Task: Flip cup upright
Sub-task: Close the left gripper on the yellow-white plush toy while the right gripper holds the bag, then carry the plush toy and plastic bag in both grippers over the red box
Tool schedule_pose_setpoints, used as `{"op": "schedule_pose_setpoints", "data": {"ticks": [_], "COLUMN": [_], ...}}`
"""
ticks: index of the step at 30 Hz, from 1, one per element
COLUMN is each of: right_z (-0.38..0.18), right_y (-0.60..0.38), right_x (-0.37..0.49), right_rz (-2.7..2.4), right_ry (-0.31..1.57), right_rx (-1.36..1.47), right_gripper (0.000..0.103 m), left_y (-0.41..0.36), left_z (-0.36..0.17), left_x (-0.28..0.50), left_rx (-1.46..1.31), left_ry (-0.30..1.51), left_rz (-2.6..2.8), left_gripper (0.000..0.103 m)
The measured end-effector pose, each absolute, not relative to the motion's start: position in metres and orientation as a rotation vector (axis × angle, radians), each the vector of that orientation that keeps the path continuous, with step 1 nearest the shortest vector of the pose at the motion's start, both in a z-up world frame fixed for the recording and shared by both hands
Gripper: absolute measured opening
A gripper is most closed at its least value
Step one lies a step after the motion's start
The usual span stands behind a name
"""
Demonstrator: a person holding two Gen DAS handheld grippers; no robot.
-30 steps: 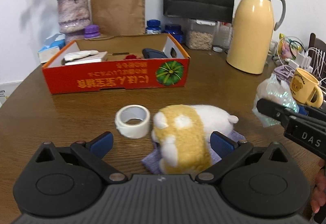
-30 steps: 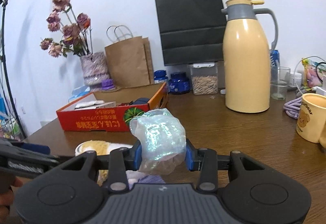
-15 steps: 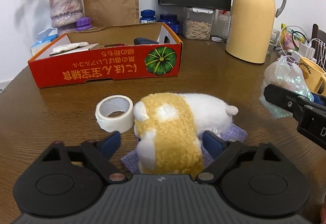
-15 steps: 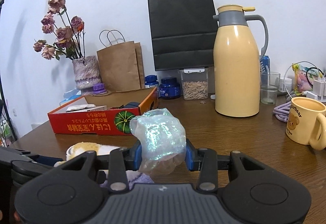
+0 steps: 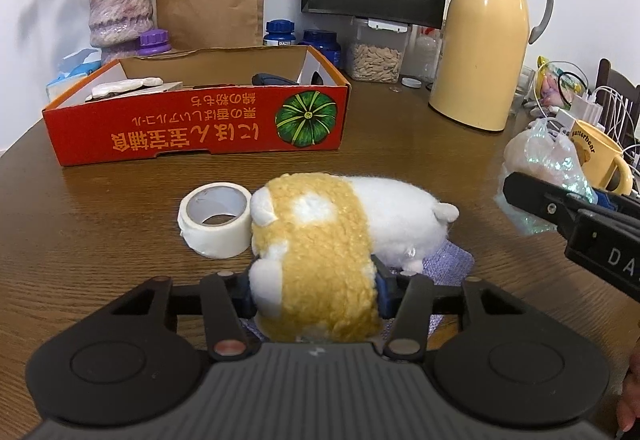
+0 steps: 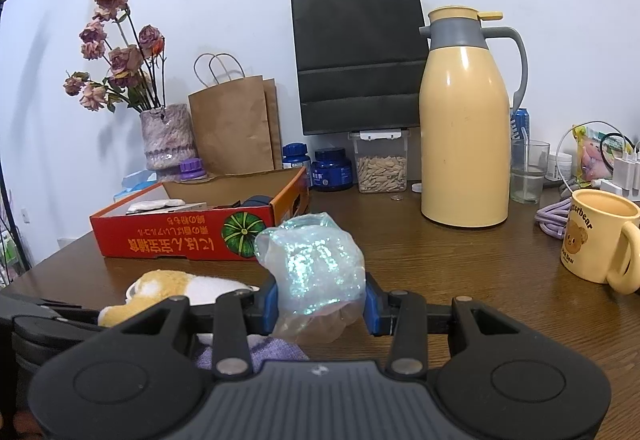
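Observation:
A yellow bear-print mug (image 6: 596, 236) stands upright on the wooden table at the right, its handle toward me; in the left wrist view the mug (image 5: 596, 156) sits behind the bag. My left gripper (image 5: 314, 292) is shut on a yellow-and-white plush toy (image 5: 320, 232) that lies on a purple cloth (image 5: 448, 260). My right gripper (image 6: 320, 304) is shut on a crumpled iridescent plastic bag (image 6: 316, 268), held above the table left of the mug. The plush toy (image 6: 168, 282) shows low on the left in the right wrist view.
A white tape roll (image 5: 214, 220) touches the plush toy's left side. A red cardboard box (image 5: 192, 128) lies behind it. A tall yellow thermos (image 5: 484, 48), jars, paper bags and a vase line the back. A glass (image 6: 528, 172) and cables stand behind the mug.
My left gripper moved forward over the plush toy and shut on it; it was open before. The right gripper kept hold of the bag and shifted slightly.

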State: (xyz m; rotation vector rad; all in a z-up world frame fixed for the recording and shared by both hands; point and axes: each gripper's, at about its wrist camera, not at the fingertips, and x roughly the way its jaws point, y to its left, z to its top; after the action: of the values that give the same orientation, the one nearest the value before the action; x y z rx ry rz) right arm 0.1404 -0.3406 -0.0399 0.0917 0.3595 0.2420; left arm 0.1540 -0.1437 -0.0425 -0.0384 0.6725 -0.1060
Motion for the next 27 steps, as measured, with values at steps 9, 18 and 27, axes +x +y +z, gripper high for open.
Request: {"op": "schedule_pose_setpoints", "data": {"ticks": [9, 18, 27], "right_z": [-0.042, -0.041, -0.037], "right_y": [-0.336, -0.325, -0.296], "right_x": [0.141, 0.139, 0.138], "right_rz": [0.245, 0.262, 0.284], "right_ry": [0.346, 0.338, 0.329], "right_rx": [0.067, 0.064, 0.067], "right_gripper": [0.039, 0.039, 0.039], "left_y": [-0.130, -0.109, -0.076], "left_z": [-0.034, -0.021, -0.004], "left_x": [0.146, 0.140, 0.135], "left_rx": [-0.072, -0.099, -0.119], "left_ry": [0.630, 0.582, 0.535], "left_rz": [-0.109, -0.089, -0.050], "left_gripper": [0.051, 0.051, 0.051]}}
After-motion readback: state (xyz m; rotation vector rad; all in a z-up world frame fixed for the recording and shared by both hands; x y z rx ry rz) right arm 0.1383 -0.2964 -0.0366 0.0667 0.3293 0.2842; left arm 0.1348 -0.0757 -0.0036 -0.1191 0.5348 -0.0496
